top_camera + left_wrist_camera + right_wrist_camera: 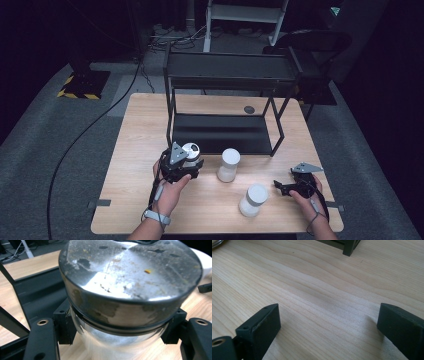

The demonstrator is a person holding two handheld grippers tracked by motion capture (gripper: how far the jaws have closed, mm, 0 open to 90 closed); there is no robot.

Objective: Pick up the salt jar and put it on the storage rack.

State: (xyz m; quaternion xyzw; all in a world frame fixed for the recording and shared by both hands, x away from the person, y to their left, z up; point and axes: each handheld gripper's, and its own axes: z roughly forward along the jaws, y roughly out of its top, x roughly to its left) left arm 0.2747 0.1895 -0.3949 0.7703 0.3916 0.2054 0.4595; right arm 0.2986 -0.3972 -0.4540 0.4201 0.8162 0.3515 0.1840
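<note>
Dark floor and cables surround the wooden table (150, 125) where we work, and a black two-level metal rack (225, 75) stands on its far half. Our left gripper (186, 159) is clamped on a clear jar with a steel lid (130, 282), near the left front leg of the rack; the pads press the sides just under the lid, and the glass body hangs below them. We judge that this grip is high and narrow, so the jar could swing or slip down if we tilt the hand quickly.

If we carry it toward the rack, the lid may hit the leg or the edge of the lower shelf (222, 132), because both are very close.

Two white jars stand on the table, one (229, 165) just right of the held jar, one (253, 200) nearer to us. A wide move to the right could knock the first over.

Our right gripper (286, 187) rests low at the near right with jaws wide apart and nothing between them.
</note>
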